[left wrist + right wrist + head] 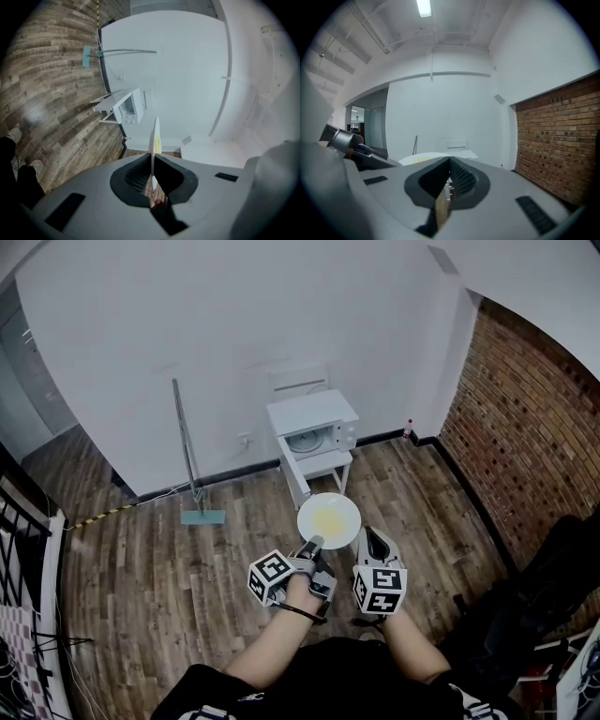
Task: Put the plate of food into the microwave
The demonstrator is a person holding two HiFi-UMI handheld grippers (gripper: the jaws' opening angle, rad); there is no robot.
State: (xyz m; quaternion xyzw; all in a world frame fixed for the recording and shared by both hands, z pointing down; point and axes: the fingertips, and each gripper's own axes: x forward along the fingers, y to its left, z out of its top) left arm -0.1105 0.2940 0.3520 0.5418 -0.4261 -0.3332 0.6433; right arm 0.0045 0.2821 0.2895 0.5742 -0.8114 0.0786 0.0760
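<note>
Well, at the far left a flat mop (pixel 202 516) leans against the wall, clear of your path. Your left claw (pixel 312 544) is clamped on the near rim of the white plate (pixel 349 512). Its own view shows the plate edge-on between the pads, held by one thin strip of rim.

The plate hangs in the air above the wood floor, between you and the microwave (pixel 314 416). That sits on a small white worktop (pixel 328 465) against the wall, well apart from the plate. Its cavity looks open, though the door is hard to make out.

Treat the plate as stiff, smooth and breakable. It is probably light, but all its weight hangs off one rim pinch, so it will likely want to droop or twist. The yellow food (pixel 327 519) lies flat and could slide if you tilt, so stay level and bite deep on the rim.

Your right claw (pixel 373 538) sits just beside the plate's right edge, pressed together with nothing in it. It could steady the underside.
</note>
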